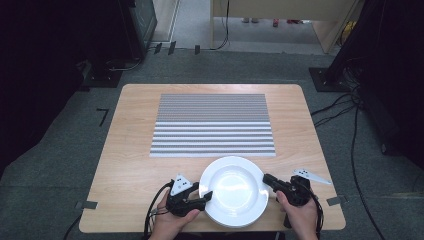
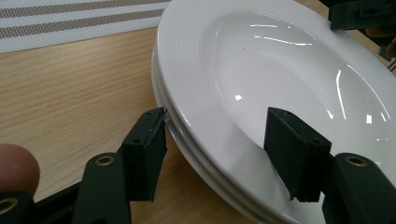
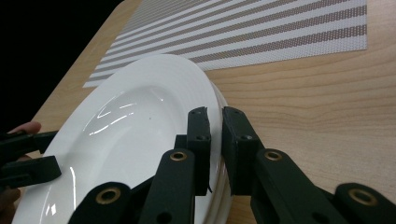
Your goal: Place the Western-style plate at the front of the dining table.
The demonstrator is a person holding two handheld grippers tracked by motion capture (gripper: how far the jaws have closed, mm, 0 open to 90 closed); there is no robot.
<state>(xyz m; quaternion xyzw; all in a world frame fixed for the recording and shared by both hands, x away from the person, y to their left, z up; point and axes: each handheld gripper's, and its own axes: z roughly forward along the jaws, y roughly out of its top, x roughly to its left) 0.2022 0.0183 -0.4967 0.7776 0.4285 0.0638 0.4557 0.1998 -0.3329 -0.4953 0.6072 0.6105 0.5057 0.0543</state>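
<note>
Both tongs work a stack of white plates [image 1: 234, 190] at the near edge of the tabletop [image 1: 130, 150]. Left tongs [image 1: 206, 196] straddle the top plate's left rim, one jaw under its edge, the other over the bowl, not clearly pressing. Right tongs [image 1: 266, 178] are pinched tight on the right rim. Beyond the plates lies a striped placemat [image 1: 212, 125].

White glossy deep plate [image 1: 233, 190], topmost of a stack, near table edge, just below striped placemat [image 1: 213, 125]
</note>
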